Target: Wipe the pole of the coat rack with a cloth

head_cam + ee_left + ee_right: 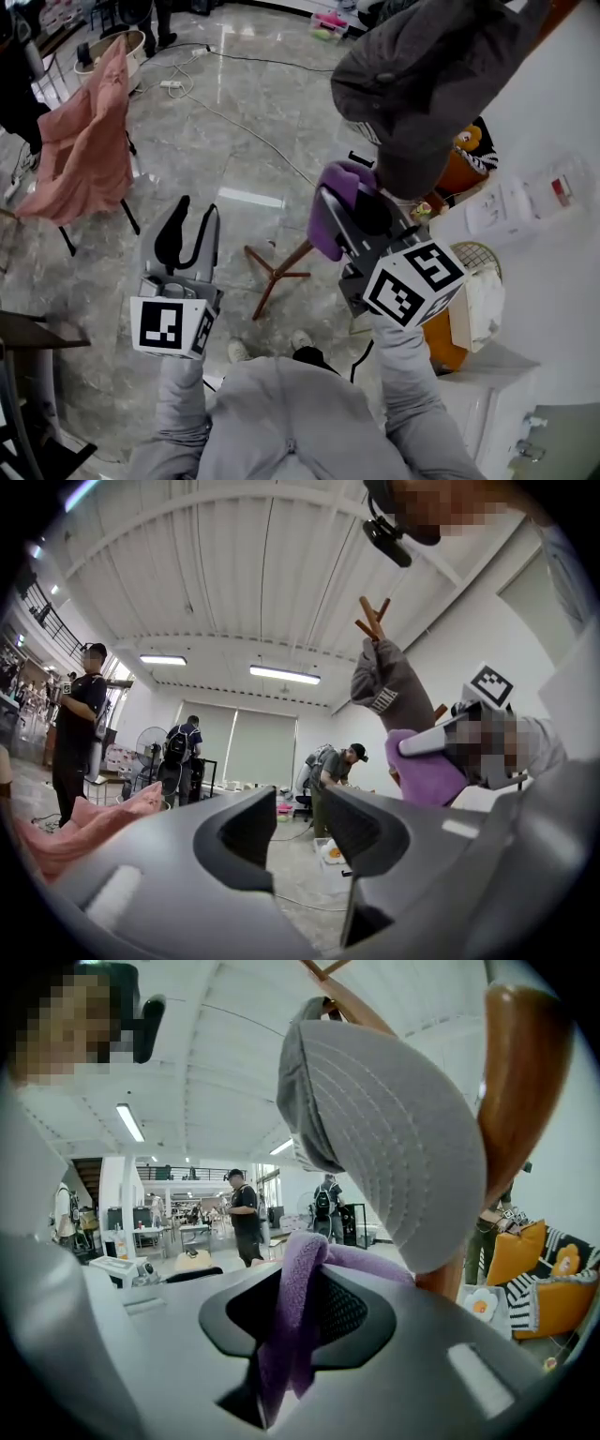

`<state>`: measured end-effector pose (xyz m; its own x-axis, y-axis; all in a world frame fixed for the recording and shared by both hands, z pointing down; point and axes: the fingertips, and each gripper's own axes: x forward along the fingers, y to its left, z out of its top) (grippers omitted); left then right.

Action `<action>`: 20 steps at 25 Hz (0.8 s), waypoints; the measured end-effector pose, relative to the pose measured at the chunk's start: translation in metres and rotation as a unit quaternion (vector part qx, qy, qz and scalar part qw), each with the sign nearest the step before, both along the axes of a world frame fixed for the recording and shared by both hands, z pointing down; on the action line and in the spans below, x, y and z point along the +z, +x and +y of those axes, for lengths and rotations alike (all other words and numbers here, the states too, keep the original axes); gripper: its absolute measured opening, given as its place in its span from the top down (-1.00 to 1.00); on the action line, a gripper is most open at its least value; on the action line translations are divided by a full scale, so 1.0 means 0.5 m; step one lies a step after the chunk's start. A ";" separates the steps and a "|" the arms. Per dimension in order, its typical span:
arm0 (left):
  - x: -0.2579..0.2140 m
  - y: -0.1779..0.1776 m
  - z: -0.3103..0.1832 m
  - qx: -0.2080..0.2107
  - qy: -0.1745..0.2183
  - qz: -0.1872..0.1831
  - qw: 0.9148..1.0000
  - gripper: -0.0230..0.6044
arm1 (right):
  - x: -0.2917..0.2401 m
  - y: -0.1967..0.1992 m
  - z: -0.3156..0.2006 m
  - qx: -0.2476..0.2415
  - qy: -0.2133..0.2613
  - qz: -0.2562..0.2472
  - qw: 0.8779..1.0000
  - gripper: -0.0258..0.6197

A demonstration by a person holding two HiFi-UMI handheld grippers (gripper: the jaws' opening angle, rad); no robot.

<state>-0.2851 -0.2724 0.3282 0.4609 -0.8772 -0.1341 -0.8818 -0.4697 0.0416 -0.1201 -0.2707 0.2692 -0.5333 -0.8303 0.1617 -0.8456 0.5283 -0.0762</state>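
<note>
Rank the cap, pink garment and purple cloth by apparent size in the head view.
1. Cap, though it hangs close to the camera.
2. Pink garment.
3. Purple cloth.

The person is wearing a pale grey long-sleeved top (281,412) and white shoes (239,350). A black camera (386,538) is riding on the head. The left gripper (190,234) and right gripper (352,208) are showing grey shells with black jaw linings, each carrying a white cube (169,326) printed with black square markers.
</note>
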 end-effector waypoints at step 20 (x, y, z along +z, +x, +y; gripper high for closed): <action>-0.001 -0.091 0.025 -0.025 -0.002 0.000 1.000 0.41 | 0.008 -0.168 0.106 -0.093 0.004 -0.053 0.994 0.67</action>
